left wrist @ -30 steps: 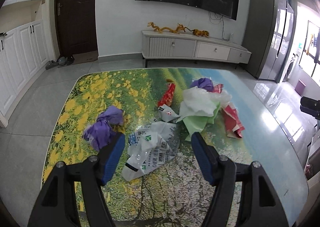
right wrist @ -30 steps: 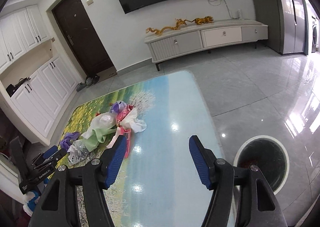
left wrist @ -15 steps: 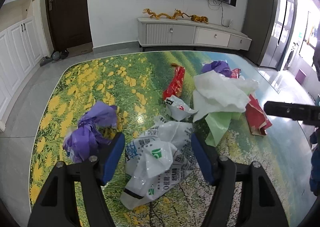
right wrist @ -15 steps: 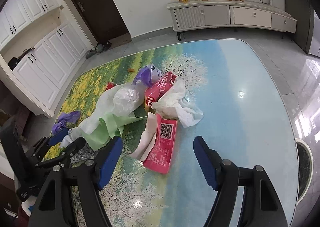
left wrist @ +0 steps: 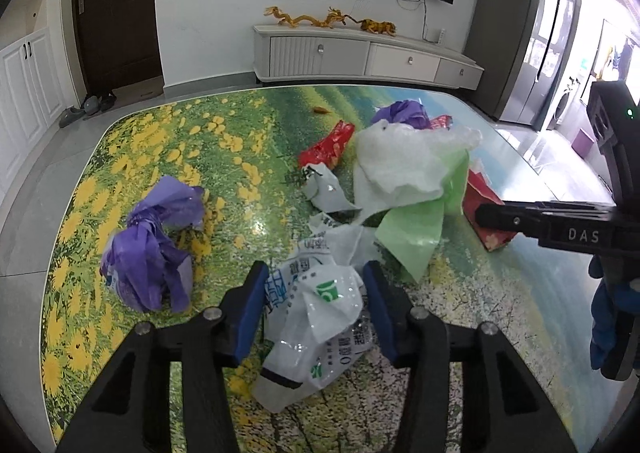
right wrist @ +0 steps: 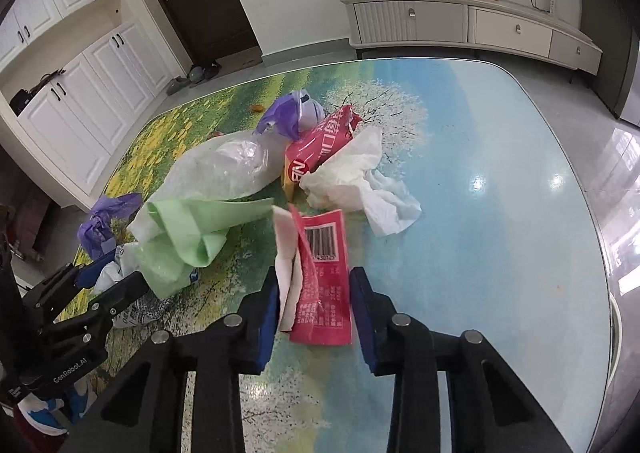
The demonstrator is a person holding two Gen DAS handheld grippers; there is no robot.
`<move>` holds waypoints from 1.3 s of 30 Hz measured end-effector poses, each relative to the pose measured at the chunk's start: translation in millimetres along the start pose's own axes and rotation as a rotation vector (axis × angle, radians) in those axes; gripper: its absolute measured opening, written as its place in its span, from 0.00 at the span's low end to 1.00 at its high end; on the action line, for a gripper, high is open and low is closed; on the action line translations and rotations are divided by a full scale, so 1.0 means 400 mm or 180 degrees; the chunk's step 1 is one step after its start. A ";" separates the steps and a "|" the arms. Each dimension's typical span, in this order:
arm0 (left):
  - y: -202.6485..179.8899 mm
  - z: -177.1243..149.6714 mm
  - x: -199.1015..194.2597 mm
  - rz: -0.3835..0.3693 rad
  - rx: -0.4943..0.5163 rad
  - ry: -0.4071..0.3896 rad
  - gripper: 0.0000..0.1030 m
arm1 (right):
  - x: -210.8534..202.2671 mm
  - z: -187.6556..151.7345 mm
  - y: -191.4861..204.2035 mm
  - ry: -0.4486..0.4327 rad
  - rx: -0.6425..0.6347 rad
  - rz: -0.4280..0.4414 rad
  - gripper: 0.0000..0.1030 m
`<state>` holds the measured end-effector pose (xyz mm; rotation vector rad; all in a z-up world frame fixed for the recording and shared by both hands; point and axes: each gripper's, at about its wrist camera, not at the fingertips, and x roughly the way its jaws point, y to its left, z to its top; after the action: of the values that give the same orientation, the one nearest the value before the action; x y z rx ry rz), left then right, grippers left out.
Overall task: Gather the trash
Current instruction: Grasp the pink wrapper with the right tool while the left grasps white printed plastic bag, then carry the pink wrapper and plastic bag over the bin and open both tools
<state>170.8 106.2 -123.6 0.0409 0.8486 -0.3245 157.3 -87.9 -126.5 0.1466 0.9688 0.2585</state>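
Observation:
Trash lies on a table printed with flowers and sky [left wrist: 160, 141]. My left gripper [left wrist: 316, 309] is partly closed, its blue pads on either side of a crumpled white printed plastic bag [left wrist: 320, 305]. A purple bag [left wrist: 152, 249] lies to its left. My right gripper [right wrist: 314, 313] is partly closed around a pink barcode wrapper [right wrist: 324, 281] with a white sheet beside it. The wrapper still rests on the table. The right gripper's body also shows in the left wrist view [left wrist: 560, 225].
A pile of white plastic [left wrist: 404, 165], a green bag [right wrist: 188, 229], a red snack packet [left wrist: 328, 145], a pink packet [right wrist: 320, 145], a white tissue [right wrist: 360, 181] and another purple bag [right wrist: 292, 113] lies mid-table. A TV cabinet [left wrist: 360, 57] stands beyond. The table's right edge [right wrist: 600, 253] is near.
Both grippers have moved in and down toward the table. Their jaws have narrowed, the left around the white printed bag, the right around the pink barcode wrapper.

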 end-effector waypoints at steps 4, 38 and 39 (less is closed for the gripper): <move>-0.020 -0.023 -0.021 0.0000 0.0011 -0.0003 0.29 | -0.023 -0.039 -0.007 -0.0034 -0.0028 0.0043 0.28; -0.432 0.087 -0.197 -0.0514 0.0318 -0.0240 0.26 | -0.415 -0.245 -0.484 -0.0909 0.0713 -0.0199 0.28; -0.470 0.097 -0.181 -0.0572 0.0380 -0.0207 0.26 | -0.419 -0.255 -0.517 -0.0911 0.0781 -0.0249 0.28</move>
<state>98.6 -59.4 -26.4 0.0650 0.7693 -0.5425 13.8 -332.8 -99.7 0.3598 0.7169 0.0431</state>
